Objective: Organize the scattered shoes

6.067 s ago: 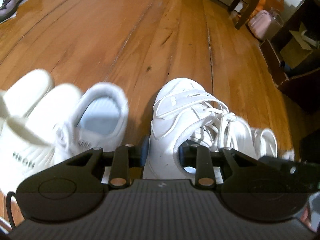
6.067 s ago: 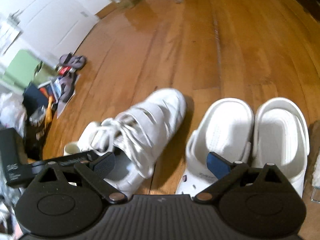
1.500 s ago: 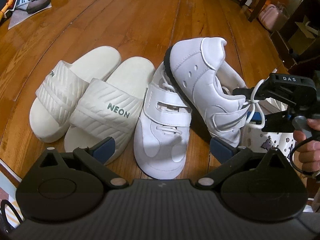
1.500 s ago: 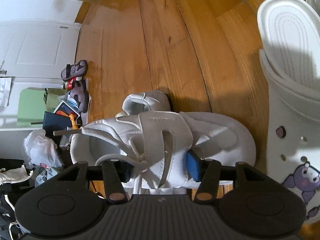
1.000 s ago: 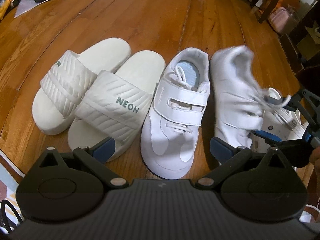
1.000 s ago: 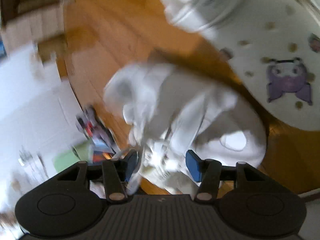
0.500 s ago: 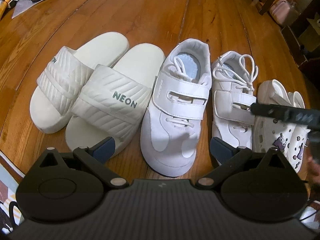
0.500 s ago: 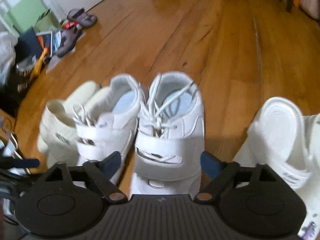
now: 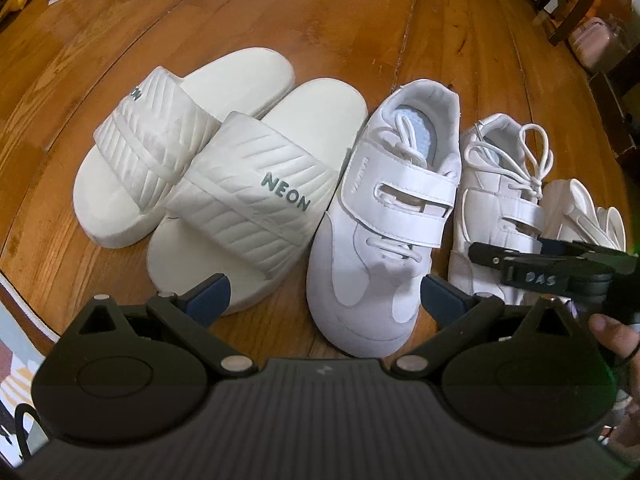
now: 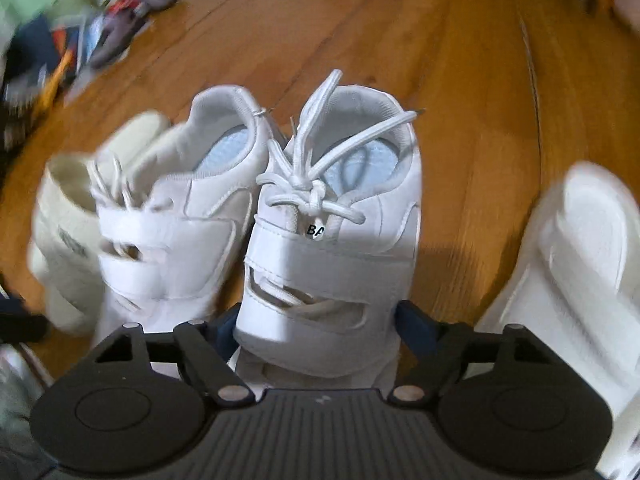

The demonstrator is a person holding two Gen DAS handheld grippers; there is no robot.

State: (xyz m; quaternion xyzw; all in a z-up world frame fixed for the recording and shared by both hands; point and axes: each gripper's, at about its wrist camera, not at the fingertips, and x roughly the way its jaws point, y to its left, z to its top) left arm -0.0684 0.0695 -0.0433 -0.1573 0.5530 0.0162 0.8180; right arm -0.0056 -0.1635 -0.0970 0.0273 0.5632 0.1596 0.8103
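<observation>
Set down since the earlier frame, the second sneaker (image 10: 332, 248) stood on the floor (image 9: 360, 20) beside its mate (image 9: 384, 232). Right gripper (image 10: 316, 330), just narrowing, straddled it without visible contact; left gripper (image 9: 324, 294) gaped empty. Loose laces might snag on withdrawal.

Right wrist view motion-blurred: clutter (image 10: 80, 40) upper left unreadable, slide (image 10: 68, 220) at left edge smeared, its lettering illegible. Clog (image 10: 568, 280) cut by right edge. Right sneaker (image 10: 336, 240) toe hidden behind gripper body. Left wrist view: clogs (image 9: 588, 216) mostly hidden behind right gripper (image 9: 520, 264).
</observation>
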